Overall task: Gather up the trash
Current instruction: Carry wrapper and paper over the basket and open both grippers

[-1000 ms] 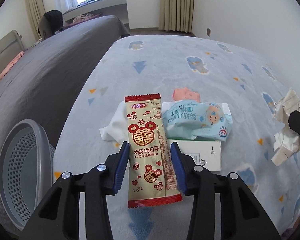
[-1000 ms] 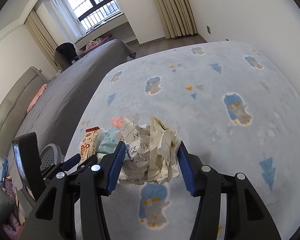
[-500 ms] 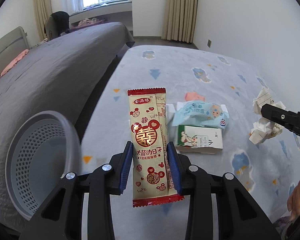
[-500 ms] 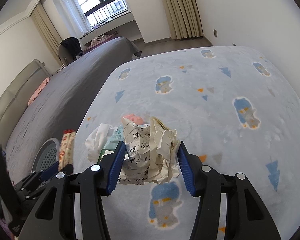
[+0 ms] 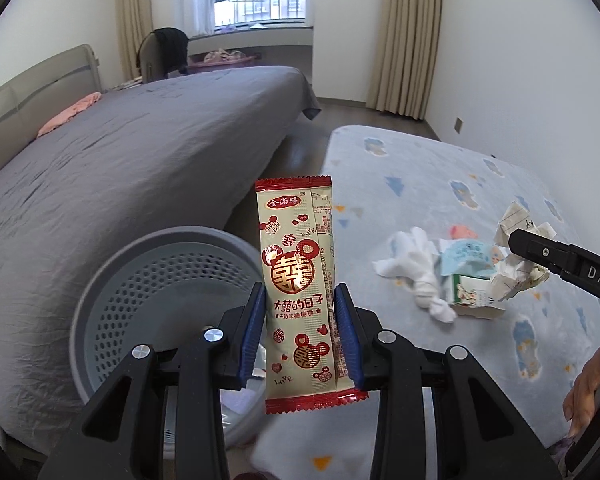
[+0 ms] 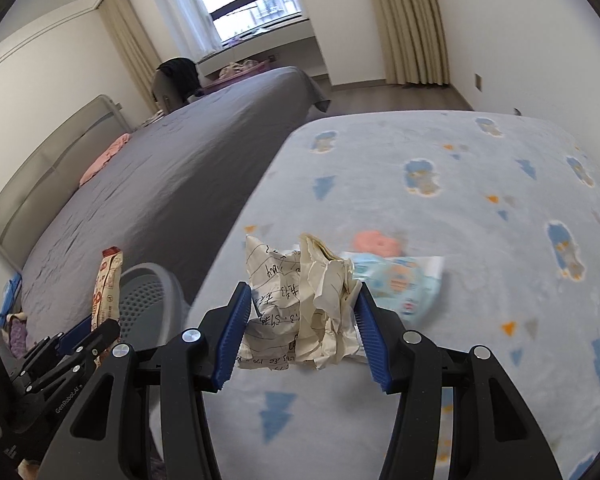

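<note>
Two pieces of trash are in hand and none can yet be seen in the bin. The left gripper [image 5: 300, 334] is clamped on a red-and-cream snack wrapper [image 5: 298, 280], held upright beside the grey perforated basket [image 5: 112, 292] that stands on the floor between the grey bed [image 5: 120, 168] and the near left edge of the blue patterned blanket [image 6: 480, 208]. The right gripper [image 6: 300, 328] pinches a crumpled ball of lined paper [image 6: 296, 304], lifted over the blanket's near left part.

Part of the basket's floor shows through the fingers, with something pale low down that is too unclear to name. By this evidence, collection is at an early stage, with the first drops judged imminent.

Left on the blanket, close together near its left edge: a twisted white tissue [image 5: 416, 276], a pale blue wipes pack [image 6: 396, 280], a small white-and-green carton [image 5: 474, 298] and a little pink item [image 6: 376, 242]. At least four pickups appear to remain after the two held pieces go in.
</note>
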`<state>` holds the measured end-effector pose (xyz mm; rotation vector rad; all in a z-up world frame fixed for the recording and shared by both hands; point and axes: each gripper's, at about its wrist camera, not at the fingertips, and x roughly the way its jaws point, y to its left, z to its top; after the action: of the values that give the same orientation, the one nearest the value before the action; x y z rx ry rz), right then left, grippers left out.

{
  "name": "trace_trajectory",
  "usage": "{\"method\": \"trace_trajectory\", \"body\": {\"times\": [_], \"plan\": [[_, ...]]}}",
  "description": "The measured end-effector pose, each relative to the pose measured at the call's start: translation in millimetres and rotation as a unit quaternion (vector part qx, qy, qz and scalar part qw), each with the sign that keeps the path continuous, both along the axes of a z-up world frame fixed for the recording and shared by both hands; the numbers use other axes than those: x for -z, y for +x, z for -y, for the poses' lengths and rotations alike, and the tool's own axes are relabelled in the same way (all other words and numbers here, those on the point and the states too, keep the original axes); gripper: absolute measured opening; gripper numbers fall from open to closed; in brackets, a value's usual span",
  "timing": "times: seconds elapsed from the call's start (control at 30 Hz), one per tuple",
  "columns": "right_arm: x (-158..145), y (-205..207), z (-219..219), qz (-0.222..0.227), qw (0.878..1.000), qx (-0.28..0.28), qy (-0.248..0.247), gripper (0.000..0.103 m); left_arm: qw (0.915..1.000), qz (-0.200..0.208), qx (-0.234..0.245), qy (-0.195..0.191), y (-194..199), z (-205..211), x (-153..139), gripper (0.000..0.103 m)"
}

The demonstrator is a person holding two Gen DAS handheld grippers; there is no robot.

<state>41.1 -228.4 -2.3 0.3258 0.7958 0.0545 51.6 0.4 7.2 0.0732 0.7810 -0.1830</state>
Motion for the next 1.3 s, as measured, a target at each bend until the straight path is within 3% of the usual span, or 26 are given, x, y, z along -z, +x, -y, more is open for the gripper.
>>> {"method": "trace_trajectory", "body": {"times": [0.37, 0.7, 1.2, 1.27, 1.3], "plan": [[-11, 33, -105, 0.010, 0.995, -0.102, 0.001, 0.051, 0.9991, 0.006, -0.040, 0.014, 13, -70, -3, 0.035], [-6, 59, -184, -0.002, 0.984, -0.179, -0.008, 0.051, 0.9966, -0.013, -0.080, 0.016, 28, -127, 11, 0.035], [34, 77, -217, -0.041, 0.976, -0.215, -0.021, 0.051, 0.9932, -0.046, -0.107, -0.007, 33, -160, 42, 0.038], [36, 78, -216, -0.042, 0.975, -0.216, -0.021, 0.053, 0.9933, -0.040, -0.109, -0.006, 31, -160, 40, 0.045], [36, 78, -216, -0.042, 0.975, -0.217, -0.021, 0.054, 0.9932, -0.036, -0.110, -0.005, 30, -160, 39, 0.056]]}}
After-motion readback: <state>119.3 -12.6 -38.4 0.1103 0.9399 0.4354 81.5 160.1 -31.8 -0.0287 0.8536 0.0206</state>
